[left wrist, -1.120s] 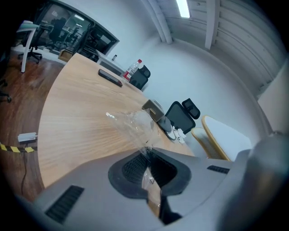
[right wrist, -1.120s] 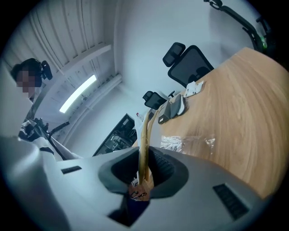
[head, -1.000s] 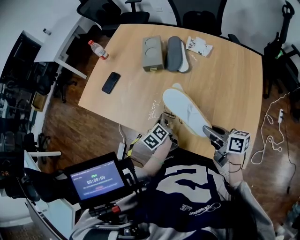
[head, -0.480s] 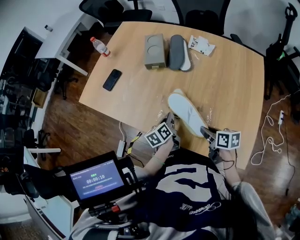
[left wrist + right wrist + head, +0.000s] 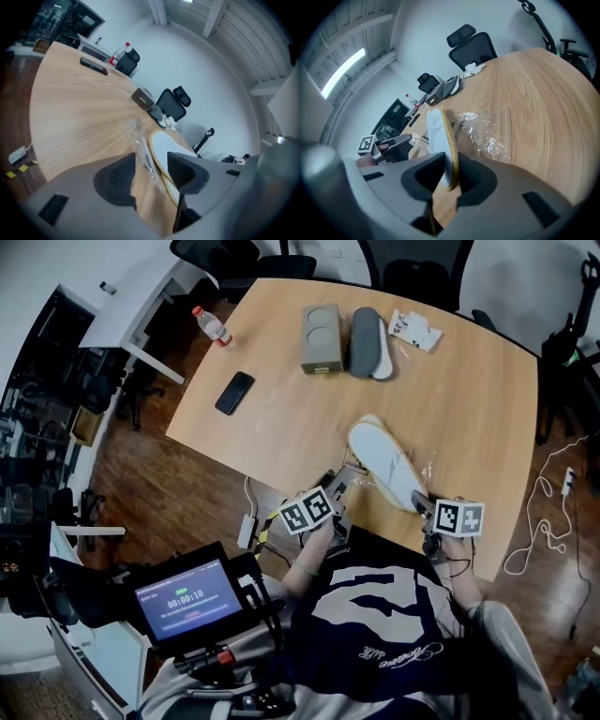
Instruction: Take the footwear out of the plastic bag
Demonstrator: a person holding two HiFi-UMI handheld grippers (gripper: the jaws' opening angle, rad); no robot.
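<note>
Since the earlier frame, the slipper (image 5: 384, 460) has come down with the right tool (image 5: 445, 180) toward the worktop (image 5: 469, 399) and closer to its near edge. The left tool (image 5: 150, 171) has sprung open.

Nearest us, at the lower middle of the head view, the left tool's jaws stand wide apart. A strip of the plastic bag (image 5: 136, 136) rises loose between them, with neither pad pressing on it.

Lower right, the right tool has the slipper's heel between its jaws. They have just been easing apart a little, yet both pads look to be against the heel, so we judge it clamped.

From that heel the slipper's long axis runs up and left toward the middle of the frame, its toe pointing away from us. More crumpled film lies on the wood just beside it. We cannot tell whether any film wraps the toe.

The right tool is the nearer one to the slipper and the left tool the nearer one to the film. We judge that pulling the two apart is what matters next.

The near edge is close under both tools, but bare wood lies open to the right and beyond.

Far up the frame sit a phone (image 5: 234, 392), a box (image 5: 321, 338), a second slipper (image 5: 366, 341) and a bottle (image 5: 212, 326), all well apart from the work.
</note>
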